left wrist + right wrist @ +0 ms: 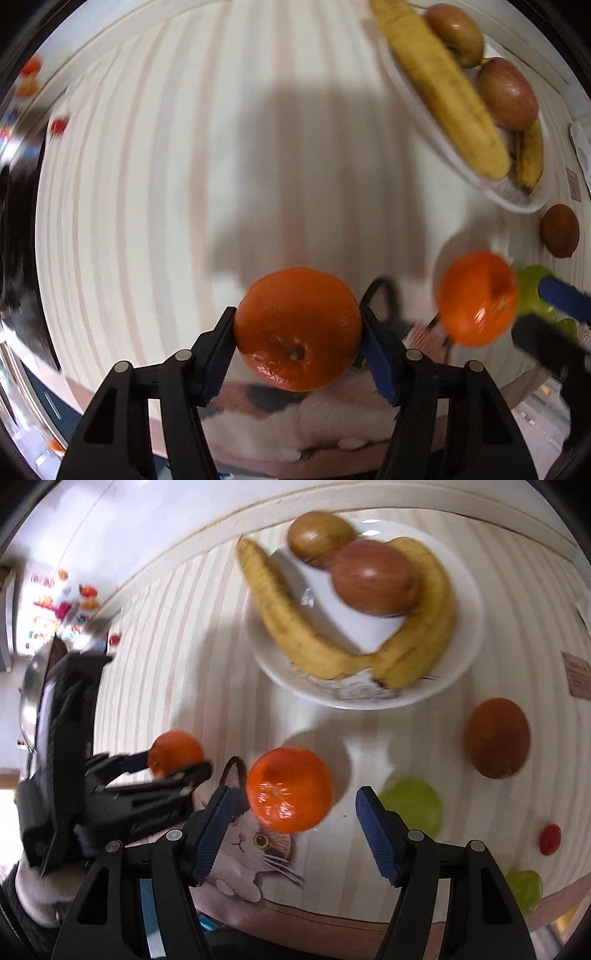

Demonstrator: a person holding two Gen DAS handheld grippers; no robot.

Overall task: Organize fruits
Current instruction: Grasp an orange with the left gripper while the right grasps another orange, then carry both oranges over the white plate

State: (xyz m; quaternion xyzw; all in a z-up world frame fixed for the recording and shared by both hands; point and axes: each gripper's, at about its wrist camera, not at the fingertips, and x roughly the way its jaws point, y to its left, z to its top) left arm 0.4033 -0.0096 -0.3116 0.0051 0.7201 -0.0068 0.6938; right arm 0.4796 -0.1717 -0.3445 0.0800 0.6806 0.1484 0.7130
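Striped table (177, 635) w/ white plate (469, 590) at the far side, holding two bananas (295, 627) and two apples (373, 578). Brown fruit (496, 738) sits on the table near the plate's rim, off it. Left gripper (297, 332) is clamped on an orange (297, 328), lifted clear of the table, well short of the plate. Right gripper (293, 808) has jaws spread wide; second orange (290, 788) lies betw them nearer the left finger, not pinched, over a cat-print mat (255, 849). Green fruit (413, 805) just beside the right finger, small red fruit (549, 839) further out. Risks, my guess: right jaws closing off-center could nudge the orange so it rolls away, or catch the green fruit. Plate is crowded; an orange set on the bananas could roll off the rim. Frames blurred, so both hands prob moving fast, grippers could clip each other.
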